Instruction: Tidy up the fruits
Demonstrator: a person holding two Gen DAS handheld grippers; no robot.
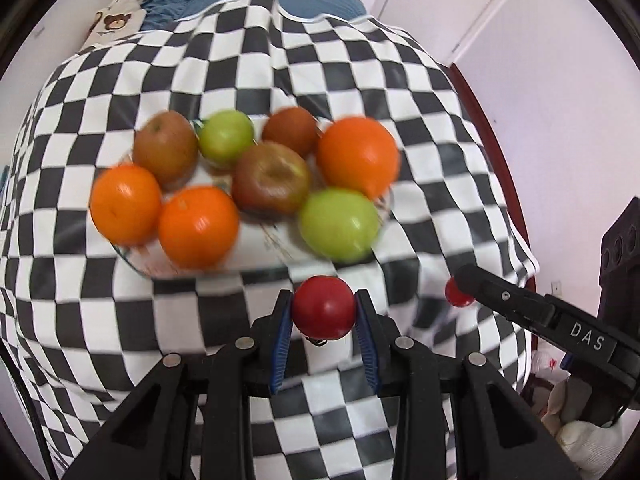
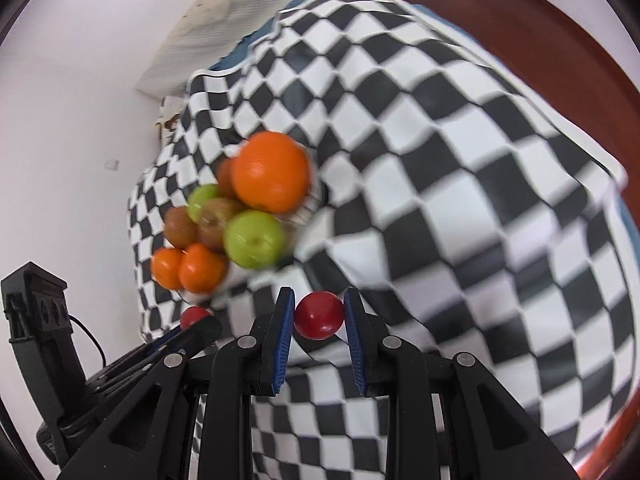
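Each hand is carrying one small red fruit, so the step in hand looks like the delivery of the last loose pieces to the pile.

The left gripper (image 1: 324,312) is squeezing a red fruit (image 1: 323,307) between its blue pads — the jaws are closed on it, and it is sitting right at their tips. Ahead of these jaws and a little to the left, the clear plate (image 1: 256,258) is holding three oranges, two green fruits and three brownish apples on the checkered cloth (image 1: 420,128). The cloth seems to be covering a bed, not a hard surface. The red fruit is nearly round, so it has no real long axis; a small dark stub is showing on its near, lower side, which suggests the stem end is facing back toward the camera.

The right gripper (image 2: 319,316) is likewise clamping a second red fruit (image 2: 319,315) at the tips of its jaws, with the plate ahead and to the left of them. This one is round too, and its stem end is not visible.

The next move calls for bringing each fruit over a free gap near the plate's front edge and lowering it before the jaws release — the pile is crowded, and a dropped round fruit could roll off onto the cloth.
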